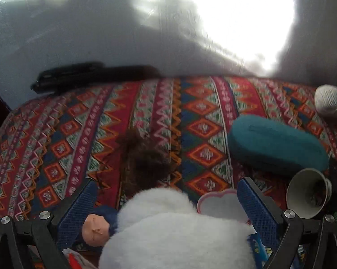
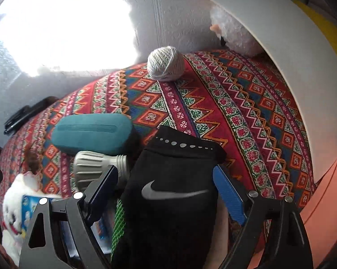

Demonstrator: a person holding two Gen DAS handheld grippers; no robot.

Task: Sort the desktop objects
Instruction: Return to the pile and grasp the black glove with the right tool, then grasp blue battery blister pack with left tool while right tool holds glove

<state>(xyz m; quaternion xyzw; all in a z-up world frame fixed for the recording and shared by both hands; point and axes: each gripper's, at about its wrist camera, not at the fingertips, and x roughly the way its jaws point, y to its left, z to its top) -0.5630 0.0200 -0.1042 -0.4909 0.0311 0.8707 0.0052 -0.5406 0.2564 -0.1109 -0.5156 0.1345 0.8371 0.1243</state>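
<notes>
your left gripper [image 1: 166,210] stands wide open around the white plush toy [image 1: 168,231] at the near edge of the patterned tablecloth [image 1: 202,116], so centre its body between the pads before closing. your right gripper [image 2: 166,183], also wide, straddles the black nike glove [image 2: 175,183]; pinch only the glove, clear of the led bulb [image 2: 96,165] just to its left.

Patterned woven tablecloth [image 1: 83,134], teal case [image 1: 278,145], string ball [image 2: 165,63], black glove [image 2: 175,190]
</notes>
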